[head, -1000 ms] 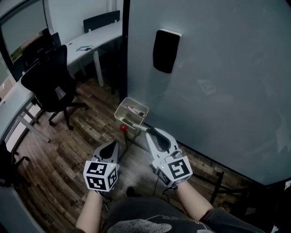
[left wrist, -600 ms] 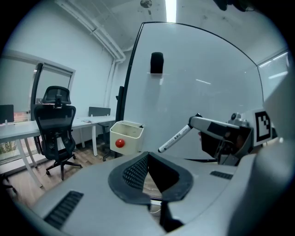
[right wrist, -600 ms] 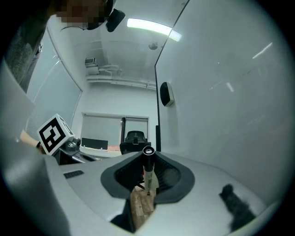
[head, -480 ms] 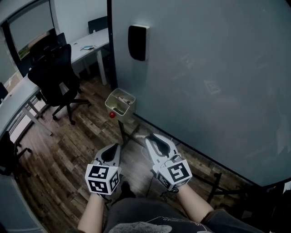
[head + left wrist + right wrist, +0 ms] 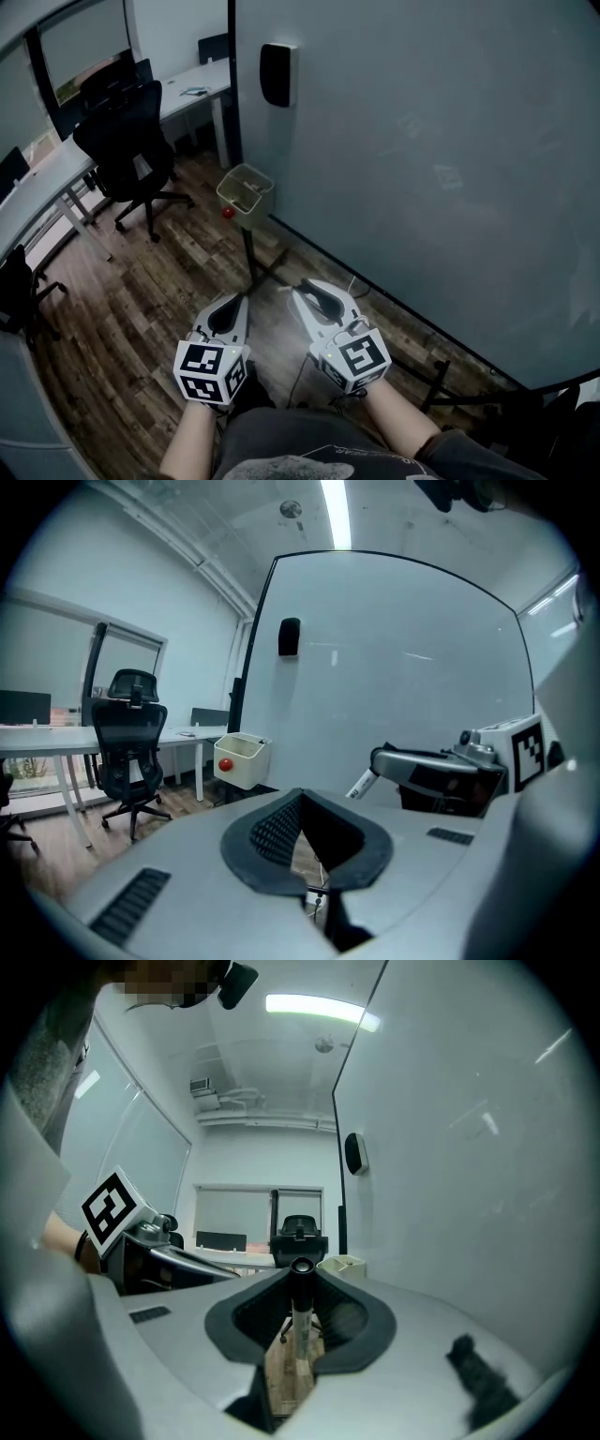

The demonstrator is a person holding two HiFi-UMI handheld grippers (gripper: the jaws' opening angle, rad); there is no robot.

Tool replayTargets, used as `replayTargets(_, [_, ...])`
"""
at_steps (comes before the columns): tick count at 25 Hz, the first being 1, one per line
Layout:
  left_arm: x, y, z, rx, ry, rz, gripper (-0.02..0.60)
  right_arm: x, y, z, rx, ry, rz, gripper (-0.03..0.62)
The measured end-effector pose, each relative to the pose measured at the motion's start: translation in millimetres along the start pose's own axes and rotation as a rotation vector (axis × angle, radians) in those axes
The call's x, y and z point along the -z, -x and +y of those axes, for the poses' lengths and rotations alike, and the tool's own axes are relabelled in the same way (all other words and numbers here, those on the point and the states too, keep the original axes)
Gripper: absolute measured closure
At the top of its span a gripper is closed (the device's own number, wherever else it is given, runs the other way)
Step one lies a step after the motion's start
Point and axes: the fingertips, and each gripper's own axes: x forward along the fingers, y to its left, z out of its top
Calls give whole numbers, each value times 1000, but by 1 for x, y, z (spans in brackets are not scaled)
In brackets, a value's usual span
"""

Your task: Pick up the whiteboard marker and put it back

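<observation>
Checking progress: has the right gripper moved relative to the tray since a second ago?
Yes. The right gripper, shut on the whiteboard marker, has pulled back from the tray, toward the person.

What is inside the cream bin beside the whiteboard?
The cream bin shows a few small items near its rim, too small to identify. Its walls hide anything deeper.

Whiteboard marker (image 5: 300, 1321): pale barrel, black cap, dark print near pale end. Clamped between jaws of right hand-held gripper (image 5: 301, 1275), lying crosswise to them. In right gripper view black cap shows just above jaw tips, barrel running down through gap. In left gripper view pale end sticks out of jaws, tilted down. Held in air, well apart from white bin (image 5: 231, 190), on person's side of it.
</observation>
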Motion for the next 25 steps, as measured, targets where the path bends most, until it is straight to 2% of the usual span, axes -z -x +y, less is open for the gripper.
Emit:
replayTargets(8, [12, 23, -7, -45, 8, -2, 568, 13, 21, 13, -28, -29, 16, 513])
replayTargets(15, [20, 41, -12, -73, 31, -9, 568, 13, 33, 26, -43, -4, 27, 513])
replayTargets(25, [24, 59, -23, -83, 26, -18, 568, 18, 50, 37, -52, -9, 23, 513])
